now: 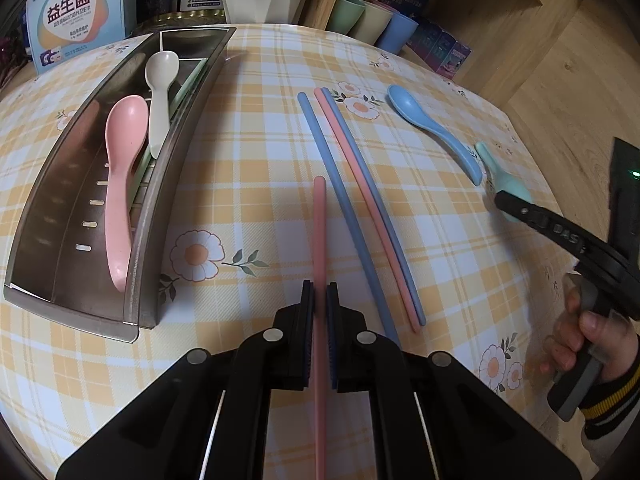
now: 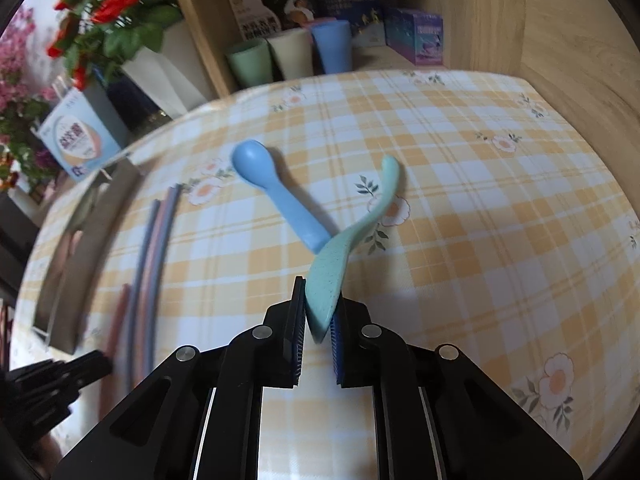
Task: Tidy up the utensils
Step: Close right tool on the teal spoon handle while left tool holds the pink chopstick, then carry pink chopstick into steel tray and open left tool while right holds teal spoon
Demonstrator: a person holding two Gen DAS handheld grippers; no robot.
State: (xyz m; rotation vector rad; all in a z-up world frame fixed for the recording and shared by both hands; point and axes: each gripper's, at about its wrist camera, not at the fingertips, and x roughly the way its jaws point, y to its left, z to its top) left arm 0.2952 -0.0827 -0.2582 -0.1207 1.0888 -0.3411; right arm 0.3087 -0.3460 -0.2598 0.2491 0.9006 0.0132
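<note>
My left gripper (image 1: 320,294) is shut on a pink chopstick (image 1: 319,232) and holds it pointing forward over the table. Three more chopsticks (image 1: 360,208), two blue and one pink, lie to its right. A steel utensil tray (image 1: 60,240) at the left holds a pink spoon (image 1: 122,184), a white spoon (image 1: 160,92) and pale green chopsticks. My right gripper (image 2: 318,312) is shut on the bowl of a green spoon (image 2: 340,248), lifted beside a blue spoon (image 2: 276,192). The right gripper shows in the left wrist view (image 1: 516,208).
A checked yellow tablecloth (image 1: 248,128) covers the table. Three cups (image 2: 292,58), boxes and a shelf stand at the back. A blue and white box (image 1: 78,12), a vase and red flowers (image 2: 112,4) stand behind the tray.
</note>
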